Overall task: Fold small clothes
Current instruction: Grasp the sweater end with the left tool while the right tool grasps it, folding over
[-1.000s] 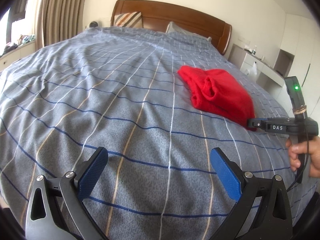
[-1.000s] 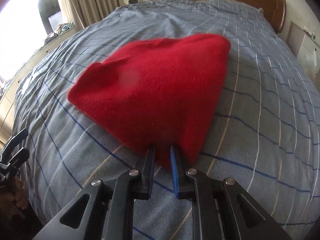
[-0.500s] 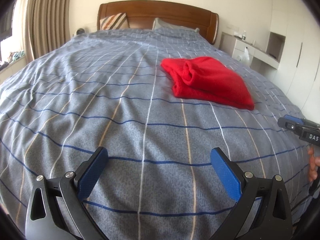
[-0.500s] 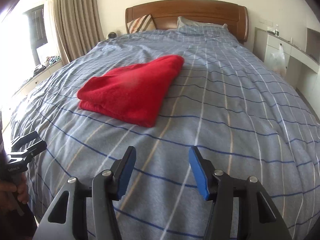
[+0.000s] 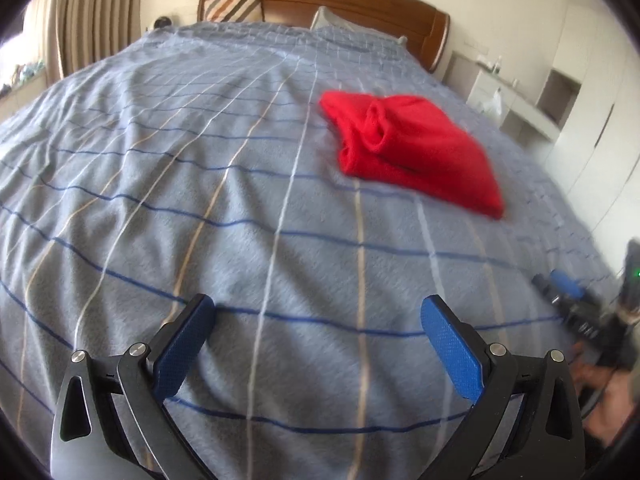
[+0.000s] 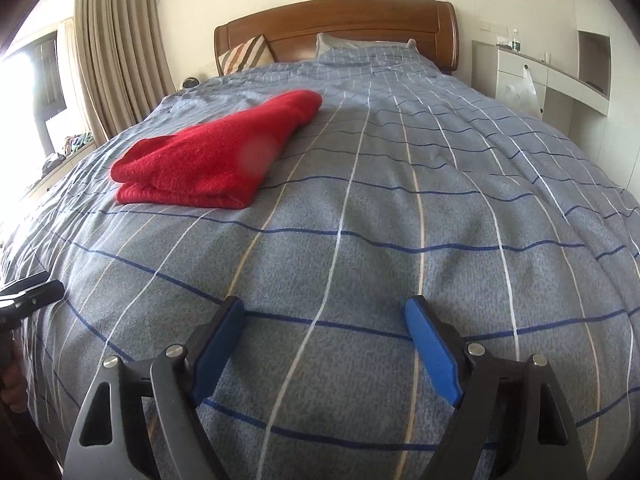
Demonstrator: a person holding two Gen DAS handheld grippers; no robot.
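Note:
A folded red garment (image 5: 416,152) lies alone on the blue-grey checked bedspread (image 5: 200,208); in the right wrist view the red garment (image 6: 216,160) sits at the upper left, layers stacked. My left gripper (image 5: 316,320) is open over bare bedspread, well short of the garment. My right gripper (image 6: 325,316) hangs over bare cover too, its jaws opening wide, nothing between them. The right gripper (image 5: 568,296) also shows at the right edge of the left wrist view, held by a hand. The left gripper's tips (image 6: 32,290) peek in at the left edge.
A wooden headboard (image 6: 340,28) with a striped cushion (image 6: 246,56) and a pillow stands at the far end. Beige curtains (image 6: 116,52) hang on the left. White cabinets (image 6: 560,80) with a plastic bag line the right wall.
My right gripper let go of the red garment, pulled back toward the foot of the bed and spread its jaws. The garment now lies folded on the cover. The left gripper stayed open.

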